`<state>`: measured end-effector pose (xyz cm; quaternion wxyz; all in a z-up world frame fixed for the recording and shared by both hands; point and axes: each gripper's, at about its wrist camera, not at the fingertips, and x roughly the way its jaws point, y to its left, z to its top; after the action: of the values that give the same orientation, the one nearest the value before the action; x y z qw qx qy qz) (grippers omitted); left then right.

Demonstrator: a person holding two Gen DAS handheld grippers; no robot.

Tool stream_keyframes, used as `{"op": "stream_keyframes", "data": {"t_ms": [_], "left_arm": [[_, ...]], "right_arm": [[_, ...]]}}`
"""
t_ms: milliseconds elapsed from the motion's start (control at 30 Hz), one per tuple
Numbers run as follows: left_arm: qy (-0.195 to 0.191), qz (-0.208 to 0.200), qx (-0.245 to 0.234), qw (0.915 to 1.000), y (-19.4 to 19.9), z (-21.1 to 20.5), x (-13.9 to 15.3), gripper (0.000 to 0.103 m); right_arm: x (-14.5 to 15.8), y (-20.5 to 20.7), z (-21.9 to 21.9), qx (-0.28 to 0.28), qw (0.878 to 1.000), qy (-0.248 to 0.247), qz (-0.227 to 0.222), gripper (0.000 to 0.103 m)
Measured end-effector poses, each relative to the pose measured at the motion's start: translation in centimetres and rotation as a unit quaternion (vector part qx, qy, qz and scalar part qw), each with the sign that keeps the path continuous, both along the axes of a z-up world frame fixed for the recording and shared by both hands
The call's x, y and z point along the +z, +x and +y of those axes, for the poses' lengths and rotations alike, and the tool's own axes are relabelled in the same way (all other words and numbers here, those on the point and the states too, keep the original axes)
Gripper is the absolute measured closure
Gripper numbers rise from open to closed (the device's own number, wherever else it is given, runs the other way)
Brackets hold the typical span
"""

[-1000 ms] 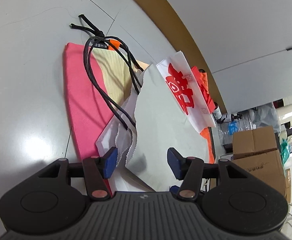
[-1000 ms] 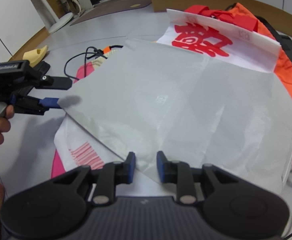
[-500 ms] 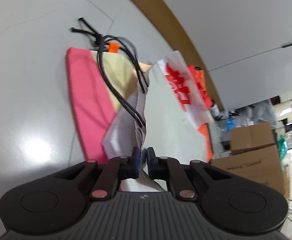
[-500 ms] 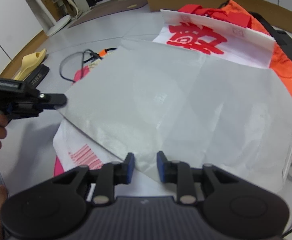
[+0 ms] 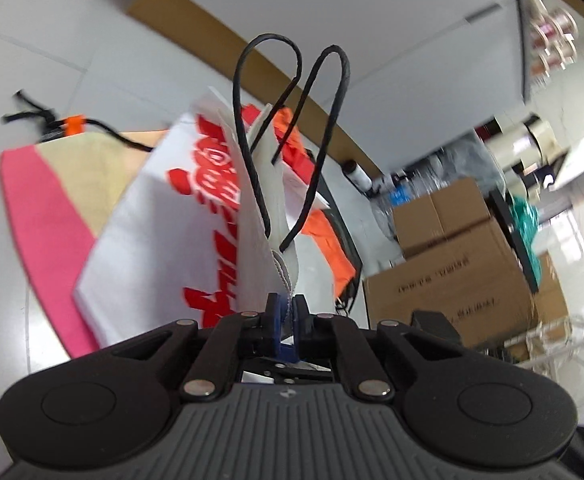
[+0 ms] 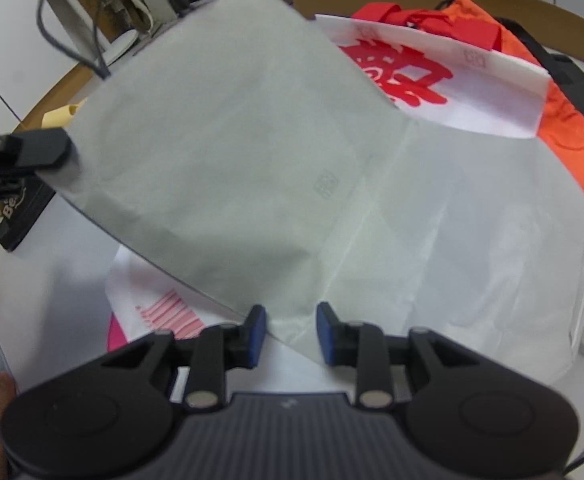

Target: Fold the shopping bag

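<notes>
The white paper shopping bag [image 6: 292, 184] with black cord handles [image 5: 292, 132] lies over other bags on the grey table. My left gripper [image 5: 287, 312] is shut on the bag's serrated top edge and holds that end lifted, so the handles stand up in front of the camera. In the right wrist view the left gripper [image 6: 31, 152] shows at the left, with the raised half of the bag bent up along a crease. My right gripper [image 6: 289, 328] is open, its blue pads either side of the bag's near edge, low over the table.
Under the bag lie a white bag with red print [image 6: 432, 76], an orange bag [image 6: 564, 112] and a pink and beige cloth bag [image 5: 51, 200]. Cardboard boxes [image 5: 452, 264] stand beyond the table edge. A black object [image 6: 15, 216] lies at the left.
My left gripper closed on the bag's top edge and lifted it up and over, raising the handles. My right gripper has opened a little wider at the near edge.
</notes>
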<state>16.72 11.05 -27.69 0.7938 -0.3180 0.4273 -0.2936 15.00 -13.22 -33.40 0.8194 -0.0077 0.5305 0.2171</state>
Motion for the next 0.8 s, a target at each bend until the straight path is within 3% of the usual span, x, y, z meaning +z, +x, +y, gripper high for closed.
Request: {"op": "stream_keyframes", "data": {"t_ms": [267,367,467,600,700,800], "left_arm": [[0.013,-0.020,-0.025,0.9994,0.5,-2.0,0.9,0.097],[0.020,-0.024,-0.031,0.9990,0.6,-2.6,1.0,0.097],[0.026,-0.021,-0.037,0.9988,0.6,-2.9,0.7,0.097],[0.023,-0.015,-0.033,0.9991,0.8,-2.6,0.3,0.098],[0.020,-0.010,-0.028,0.9994,0.9,-2.1,0.0,0.098],[0.014,-0.006,-0.023,0.9996,0.9,-1.6,-0.2,0.098]], "right_arm": [[0.1,-0.2,-1.2,-0.013,1.000,0.009,0.001,0.069],[0.1,-0.4,-3.9,-0.077,0.996,0.053,0.013,0.069],[0.3,-0.7,-5.2,-0.105,0.993,0.055,0.010,0.068],[0.3,-0.5,-7.7,-0.176,0.981,0.084,0.020,0.065],[0.8,-0.2,-8.4,-0.195,0.978,0.069,0.006,0.054],[1.9,0.2,-8.2,-0.192,0.981,0.023,-0.026,0.052]]}}
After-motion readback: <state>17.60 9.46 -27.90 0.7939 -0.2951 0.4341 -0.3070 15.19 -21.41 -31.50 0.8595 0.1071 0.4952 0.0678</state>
